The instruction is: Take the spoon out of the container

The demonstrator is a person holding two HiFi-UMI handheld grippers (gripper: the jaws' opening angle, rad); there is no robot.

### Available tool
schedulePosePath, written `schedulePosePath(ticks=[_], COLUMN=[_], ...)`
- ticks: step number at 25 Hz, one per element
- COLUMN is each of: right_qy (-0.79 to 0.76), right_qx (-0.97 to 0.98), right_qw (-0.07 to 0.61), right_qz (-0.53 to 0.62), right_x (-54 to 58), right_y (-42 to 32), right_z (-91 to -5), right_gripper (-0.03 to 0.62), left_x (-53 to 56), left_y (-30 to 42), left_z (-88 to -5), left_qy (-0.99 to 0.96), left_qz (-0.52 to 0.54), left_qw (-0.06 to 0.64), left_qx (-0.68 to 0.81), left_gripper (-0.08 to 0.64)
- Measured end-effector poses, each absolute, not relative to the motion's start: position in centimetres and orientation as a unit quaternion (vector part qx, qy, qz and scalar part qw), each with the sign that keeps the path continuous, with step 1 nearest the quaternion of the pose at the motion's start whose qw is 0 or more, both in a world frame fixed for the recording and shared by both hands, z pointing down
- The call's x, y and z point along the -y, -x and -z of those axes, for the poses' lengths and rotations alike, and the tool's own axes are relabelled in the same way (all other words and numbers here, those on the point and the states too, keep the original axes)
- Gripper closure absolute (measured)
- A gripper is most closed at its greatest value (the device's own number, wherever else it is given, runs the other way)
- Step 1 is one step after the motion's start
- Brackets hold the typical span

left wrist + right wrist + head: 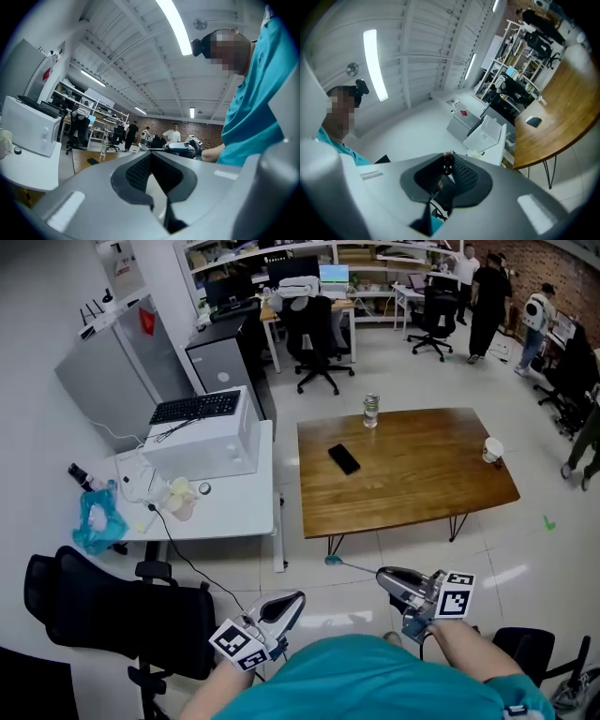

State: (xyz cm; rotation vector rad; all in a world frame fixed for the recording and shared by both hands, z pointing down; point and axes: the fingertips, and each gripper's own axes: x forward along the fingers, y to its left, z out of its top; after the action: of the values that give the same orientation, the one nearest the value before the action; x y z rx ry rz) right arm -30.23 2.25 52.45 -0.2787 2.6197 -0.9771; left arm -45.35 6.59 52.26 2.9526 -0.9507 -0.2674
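Note:
My right gripper (pixel 384 576) is shut on the handle of a thin metal spoon (pixel 352 565). The spoon sticks out to the left over the floor, in front of my body and short of the wooden table (pixel 412 484). In the right gripper view the spoon (pixel 448 159) shows end-on between the pads of that gripper (pixel 446 171). A glass container (pixel 371 411) stands on the table's far edge, well away from both grippers. My left gripper (pixel 296 598) hangs low at my left, shut and holding nothing; its own view shows its jaws (pixel 150 154) together and the spoon (pixel 142 146) beyond.
A black phone (pixel 344 459) and a paper cup (pixel 492 449) lie on the wooden table. A white desk (pixel 234 507) with a white box and a keyboard stands to the left. A black chair (pixel 122 610) is near my left side. People stand at the back right.

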Motion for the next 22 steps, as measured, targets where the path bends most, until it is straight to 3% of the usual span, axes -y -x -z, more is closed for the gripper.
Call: schedulePosePath(ticks=[22], right_qy=[0.070], right_qx=[-0.920], right_qw=[0.160], right_qz=[0.351], right_x=[0.1], right_y=[28.4], right_z=[-52.8], right_gripper=[0.545], left_x=[-4.5], left_y=[43.1], left_z=[-51.9], left_qy=[-0.928], left_qz=[0.125], left_qw=[0.030], left_qx=[0.350], left_gripper=[0.561])
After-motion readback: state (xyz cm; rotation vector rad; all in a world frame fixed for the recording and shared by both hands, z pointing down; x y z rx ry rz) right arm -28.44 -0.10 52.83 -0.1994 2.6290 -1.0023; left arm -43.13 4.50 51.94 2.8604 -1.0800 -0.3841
